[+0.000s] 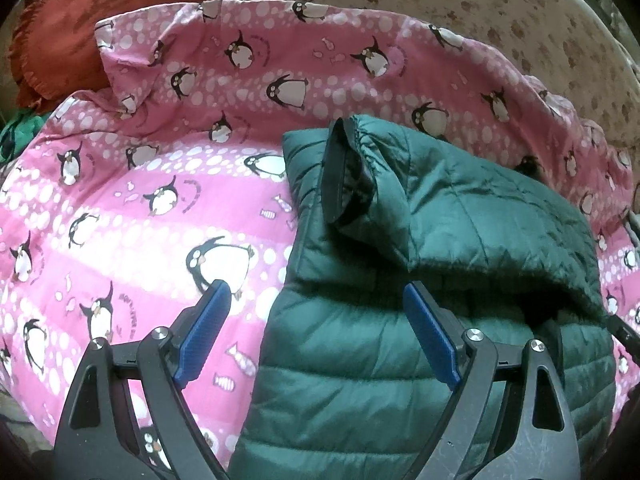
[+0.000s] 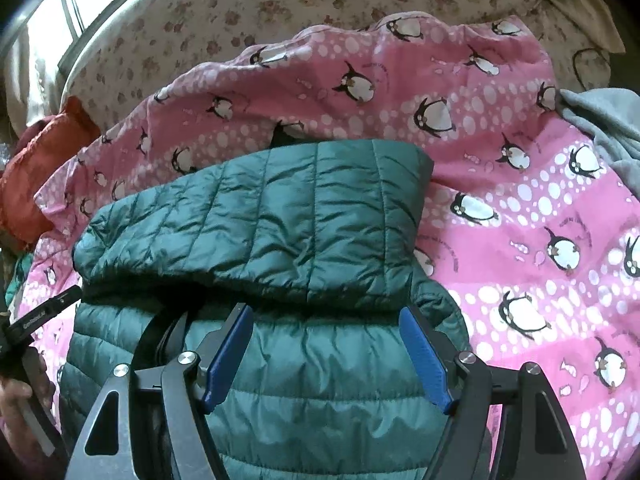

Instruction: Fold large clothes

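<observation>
A dark green quilted puffer jacket (image 1: 400, 340) lies on a pink penguin-print duvet (image 1: 140, 220). A sleeve with a black-lined cuff (image 1: 344, 176) is folded across its top. My left gripper (image 1: 316, 296) is open and empty, hovering over the jacket's left edge, one blue pad over the duvet. In the right wrist view the jacket (image 2: 280, 232) fills the middle, its upper part folded over the body. My right gripper (image 2: 326, 320) is open and empty just above the fold line. The left gripper's tool (image 2: 36, 316) shows at the left edge.
An orange-red cushion (image 1: 68, 32) lies at the back left. A beige floral sheet (image 1: 460, 4) covers the bed behind the duvet. A grey fabric (image 2: 604, 128) lies at the right. Some green cloth (image 1: 16, 132) shows at the far left.
</observation>
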{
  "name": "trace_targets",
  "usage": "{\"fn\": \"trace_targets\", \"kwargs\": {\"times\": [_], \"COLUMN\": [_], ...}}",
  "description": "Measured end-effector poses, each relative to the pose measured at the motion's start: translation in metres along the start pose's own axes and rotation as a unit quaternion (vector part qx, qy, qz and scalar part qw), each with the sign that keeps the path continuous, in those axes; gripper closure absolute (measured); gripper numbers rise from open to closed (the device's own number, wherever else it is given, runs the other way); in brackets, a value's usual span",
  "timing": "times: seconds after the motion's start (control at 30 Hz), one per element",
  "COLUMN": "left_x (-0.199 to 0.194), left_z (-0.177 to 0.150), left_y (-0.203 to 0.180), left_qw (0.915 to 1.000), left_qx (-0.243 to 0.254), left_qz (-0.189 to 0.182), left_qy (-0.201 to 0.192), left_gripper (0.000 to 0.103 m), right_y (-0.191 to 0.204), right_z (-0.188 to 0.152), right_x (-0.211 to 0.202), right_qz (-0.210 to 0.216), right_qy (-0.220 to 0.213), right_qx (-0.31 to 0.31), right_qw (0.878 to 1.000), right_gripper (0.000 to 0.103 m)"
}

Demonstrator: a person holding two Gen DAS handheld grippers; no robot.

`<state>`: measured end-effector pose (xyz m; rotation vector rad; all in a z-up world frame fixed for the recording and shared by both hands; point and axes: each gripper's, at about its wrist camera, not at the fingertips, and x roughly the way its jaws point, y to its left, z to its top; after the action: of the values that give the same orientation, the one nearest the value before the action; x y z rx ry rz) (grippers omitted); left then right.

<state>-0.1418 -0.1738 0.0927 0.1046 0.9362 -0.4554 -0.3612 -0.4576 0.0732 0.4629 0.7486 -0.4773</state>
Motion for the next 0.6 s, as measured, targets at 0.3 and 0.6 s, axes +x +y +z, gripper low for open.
{"fn": "trace_targets", "kwargs": {"times": [0.3, 0.6], "left_x": [-0.018, -0.032], "left_z": [-0.022, -0.054], "left_y": [0.002, 0.005], "left_qw": [0.9998, 0.9995], "left_qx": [0.022, 0.028], "left_qz": [0.0, -0.009], "left_qy": [0.004, 0.014], "left_gripper": [0.015, 0.015], "right_y": [0.009, 0.008], "right_z": [-0.013, -0.039], "right_x": [0.009, -0.005], "right_qz": [-0.003, -0.007], "right_qy": [0.013, 0.022], "right_qx": [-0.01, -0.025], "right_qw": [1.0, 0.999], "right_gripper": [0.03, 0.03]}}
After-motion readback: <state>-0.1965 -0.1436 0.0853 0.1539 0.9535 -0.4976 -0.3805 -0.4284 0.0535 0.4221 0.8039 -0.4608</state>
